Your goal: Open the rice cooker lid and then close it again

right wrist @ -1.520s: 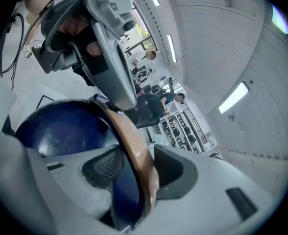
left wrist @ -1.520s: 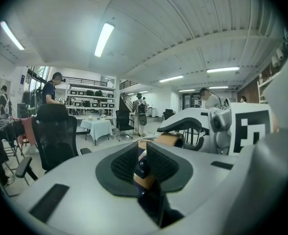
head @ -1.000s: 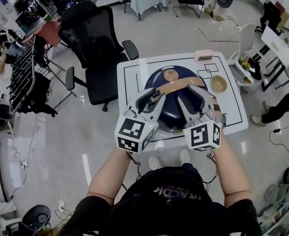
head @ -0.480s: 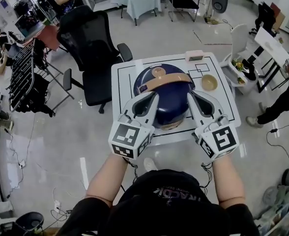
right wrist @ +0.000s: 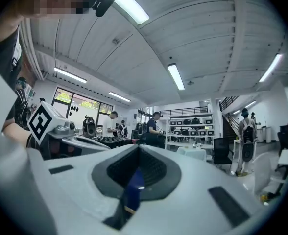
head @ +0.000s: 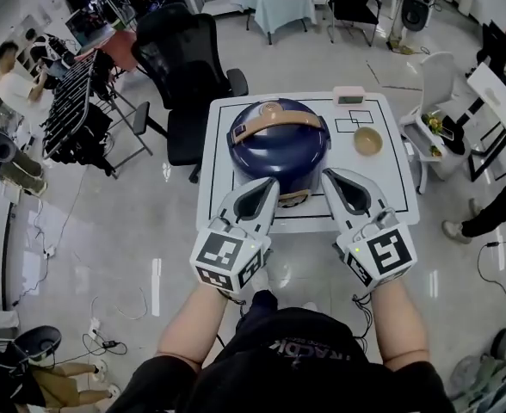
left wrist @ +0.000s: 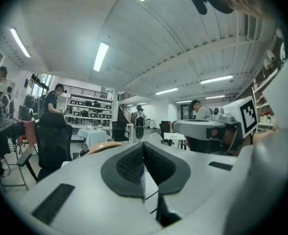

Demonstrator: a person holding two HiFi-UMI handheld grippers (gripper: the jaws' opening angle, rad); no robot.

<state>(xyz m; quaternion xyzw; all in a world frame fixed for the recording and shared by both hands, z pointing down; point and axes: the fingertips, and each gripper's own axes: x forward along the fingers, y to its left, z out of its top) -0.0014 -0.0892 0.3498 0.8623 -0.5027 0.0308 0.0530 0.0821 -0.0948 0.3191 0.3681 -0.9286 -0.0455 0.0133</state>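
The dark blue rice cooker stands on the white table with its lid down and its tan handle across the top. Both grippers hover at the table's near edge, just short of the cooker's front and apart from it. My left gripper has just been closing and is shut with nothing between its pads. The right gripper is shut and empty as well. In the left gripper view the tan handle peeks over the jaws. A strip of the blue cooker shows through the right jaws.
A tan bowl and a pink device sit on the table's right side. A black office chair stands behind the table on the left, a white chair and a side stand on the right. People work at the far benches.
Both grippers have drawn back from over the cooker's lid to the table's near edge, and their jaws have closed. The cooker's lid stays down.
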